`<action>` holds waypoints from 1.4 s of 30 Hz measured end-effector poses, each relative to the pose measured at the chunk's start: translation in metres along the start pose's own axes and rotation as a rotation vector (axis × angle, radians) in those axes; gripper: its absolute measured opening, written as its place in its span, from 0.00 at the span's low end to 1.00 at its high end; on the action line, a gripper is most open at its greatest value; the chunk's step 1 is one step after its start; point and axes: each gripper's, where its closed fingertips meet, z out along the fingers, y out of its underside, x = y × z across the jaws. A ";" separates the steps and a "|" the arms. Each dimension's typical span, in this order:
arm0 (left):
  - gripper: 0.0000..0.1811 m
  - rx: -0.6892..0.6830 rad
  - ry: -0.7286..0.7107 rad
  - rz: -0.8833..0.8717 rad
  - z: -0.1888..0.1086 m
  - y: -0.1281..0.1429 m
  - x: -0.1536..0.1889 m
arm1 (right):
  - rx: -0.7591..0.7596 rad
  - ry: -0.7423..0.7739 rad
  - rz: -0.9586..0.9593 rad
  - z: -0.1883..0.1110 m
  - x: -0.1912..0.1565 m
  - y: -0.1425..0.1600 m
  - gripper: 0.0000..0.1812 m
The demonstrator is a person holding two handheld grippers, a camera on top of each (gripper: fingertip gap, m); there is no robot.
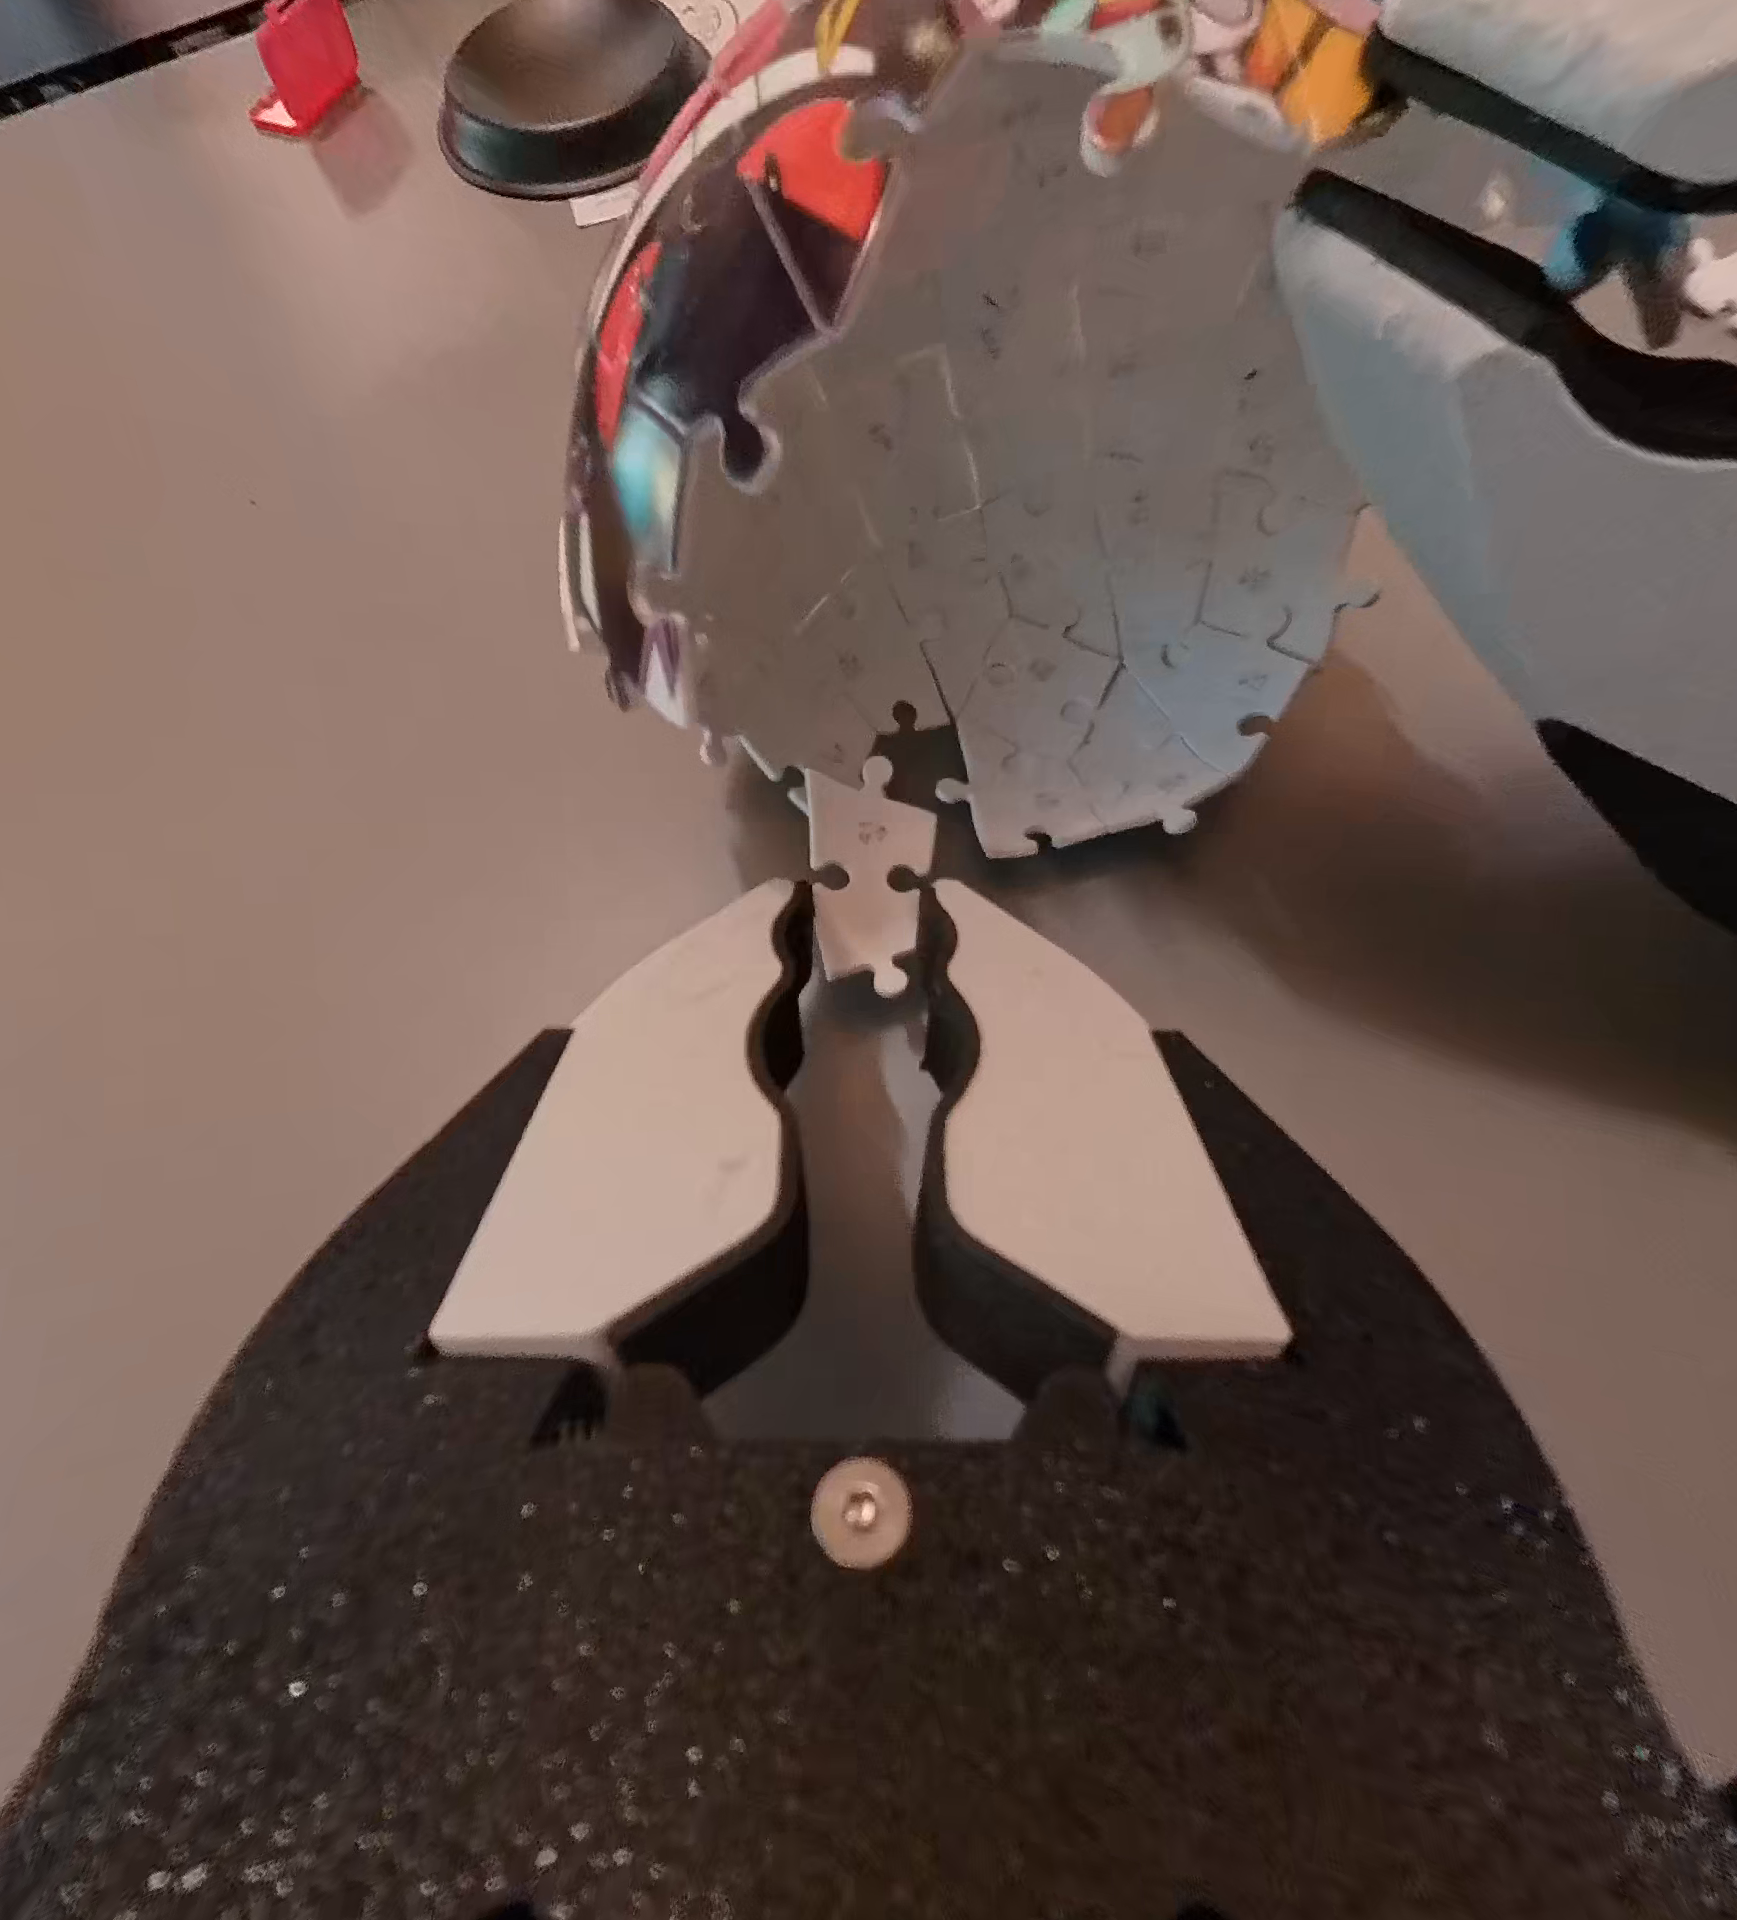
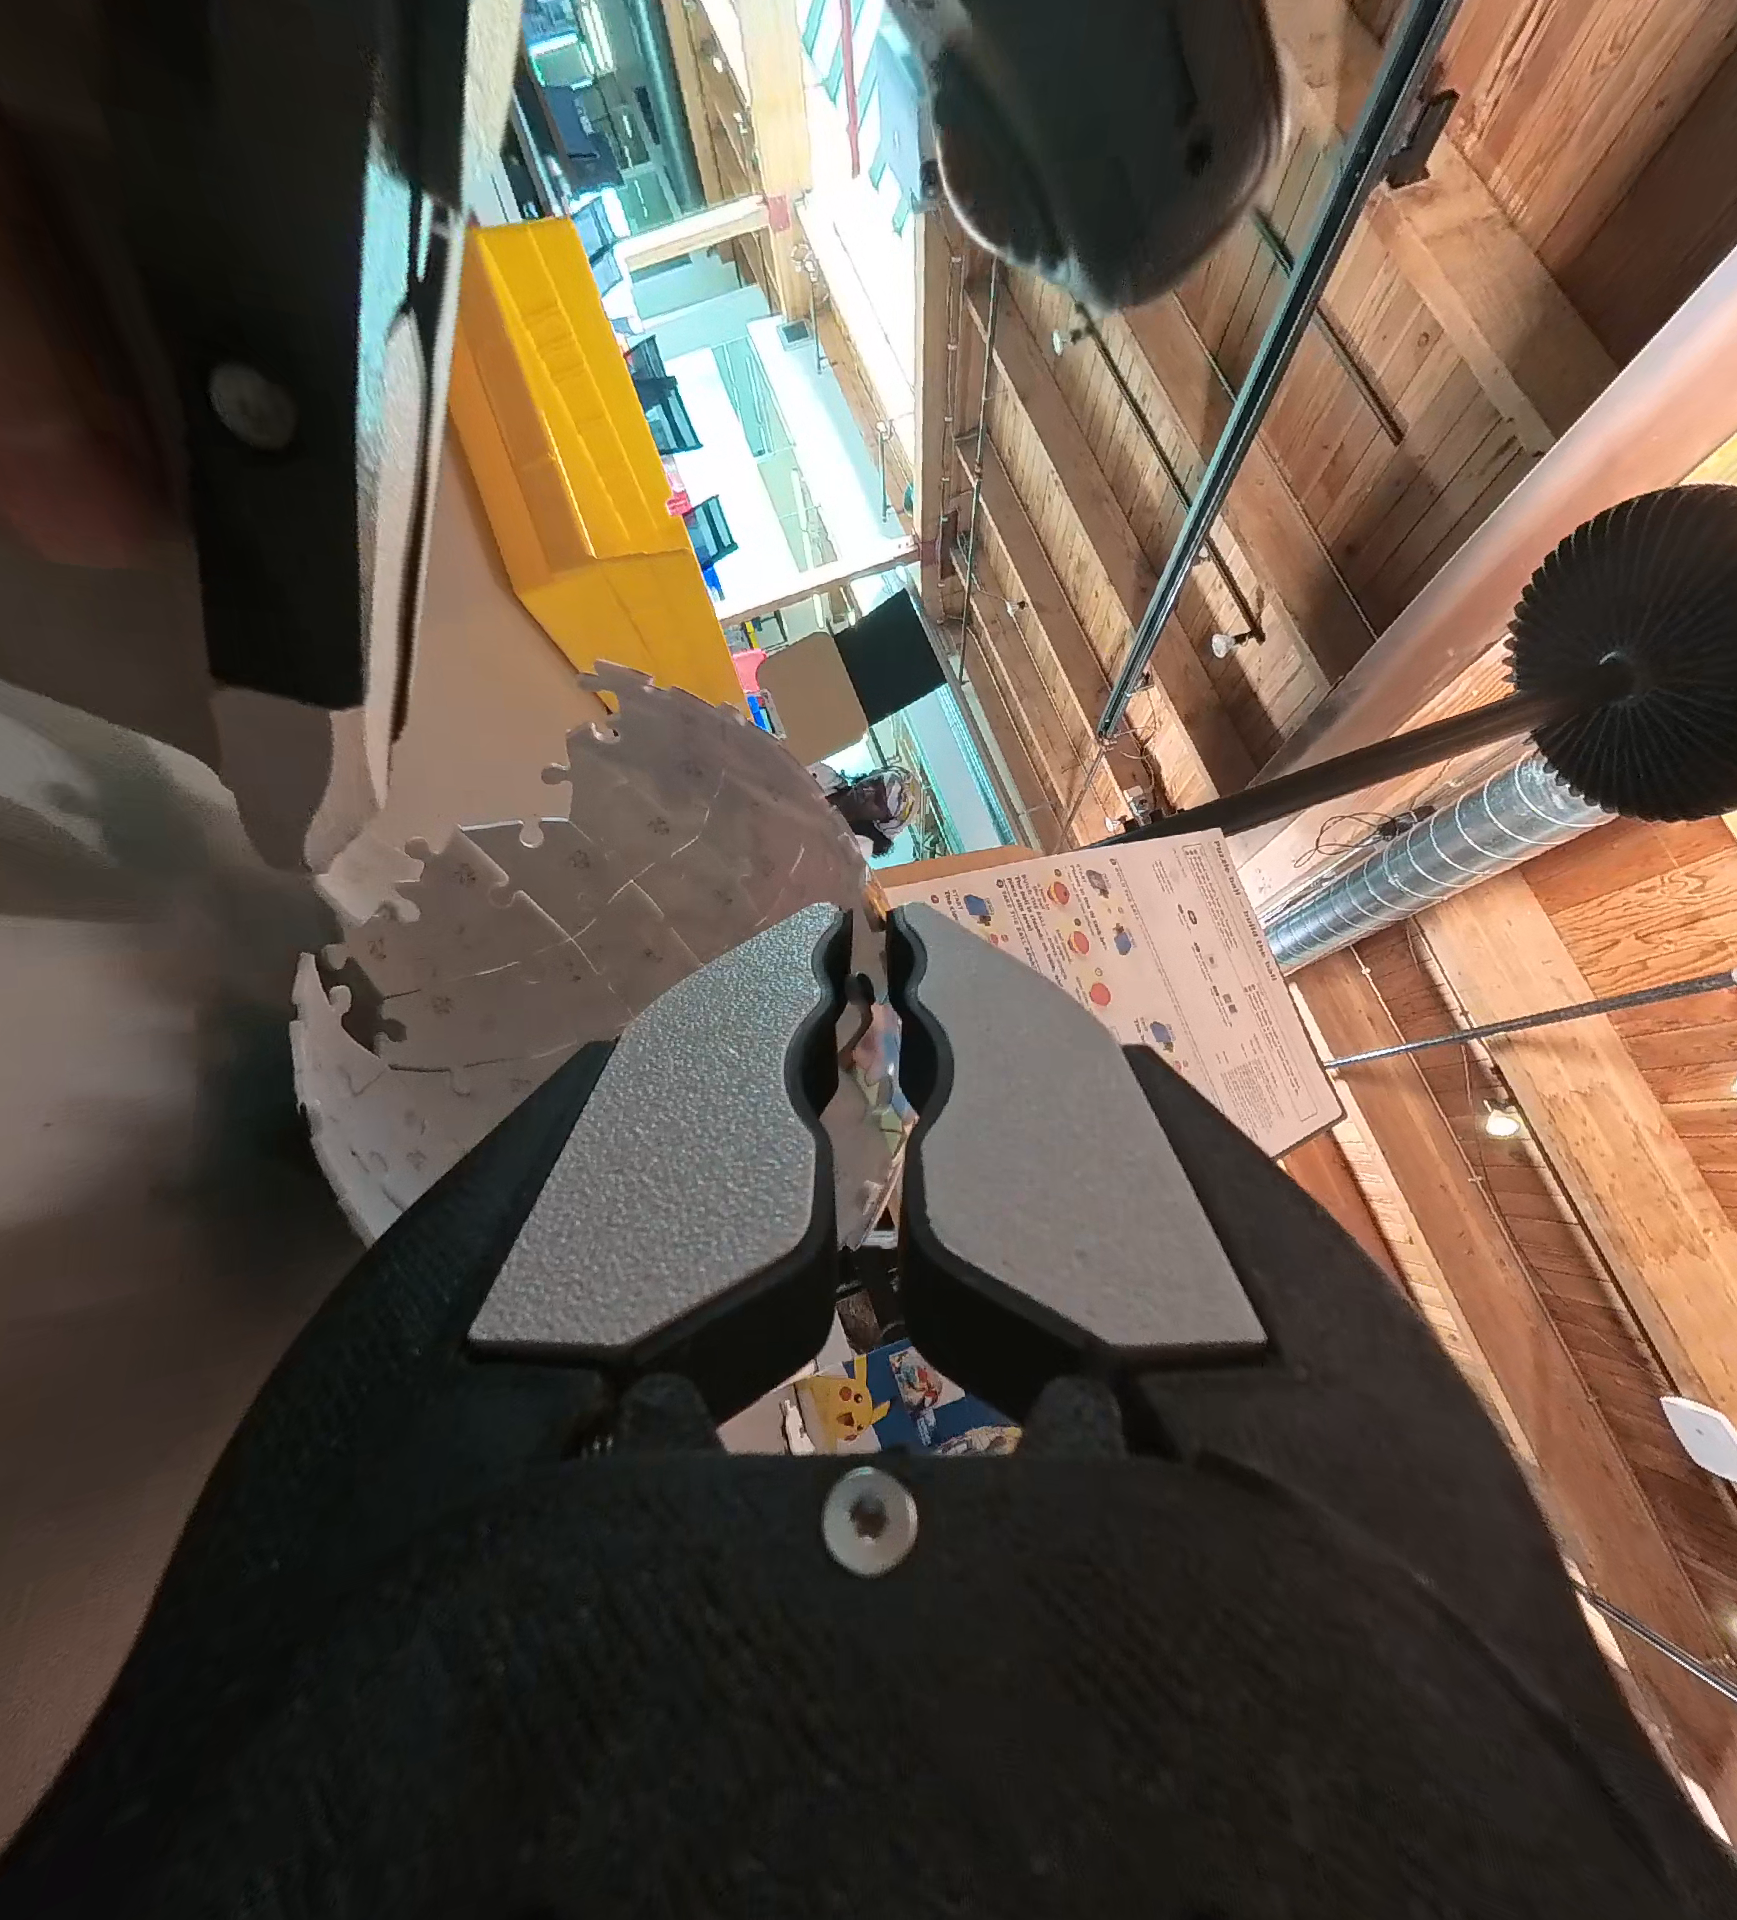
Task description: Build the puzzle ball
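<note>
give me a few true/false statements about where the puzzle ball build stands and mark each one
1. The left tool grips a single loose piece. True.
2. That piece shows its printed colour side. False: its plain grey back faces the left wrist camera.
3. The partial ball shell is complete. False: it has open gaps and jagged edges.
4. The right tool is clamped on the shell's edge. True.
5. A red item lies on the table. True.
</note>
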 end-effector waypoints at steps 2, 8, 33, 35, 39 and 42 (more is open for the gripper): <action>0.10 -0.004 -0.008 0.010 0.002 -0.001 0.000 | 0.004 -0.001 -0.001 0.000 0.000 -0.001 0.03; 0.10 -0.008 -0.003 0.027 0.007 -0.004 0.002 | 0.000 0.002 0.011 0.000 0.001 0.000 0.03; 0.10 -0.126 0.384 0.386 -0.032 0.040 0.001 | -0.004 0.002 0.032 0.000 0.001 0.002 0.03; 0.11 -0.155 0.415 0.420 -0.033 0.047 -0.006 | -0.005 0.002 0.032 0.000 0.001 0.002 0.03; 0.24 -0.156 0.339 0.383 -0.030 0.046 -0.027 | -0.006 0.003 0.027 -0.001 0.002 0.003 0.03; 0.23 -0.174 0.258 0.346 -0.034 0.050 -0.045 | -0.005 0.002 0.027 -0.001 0.002 0.002 0.03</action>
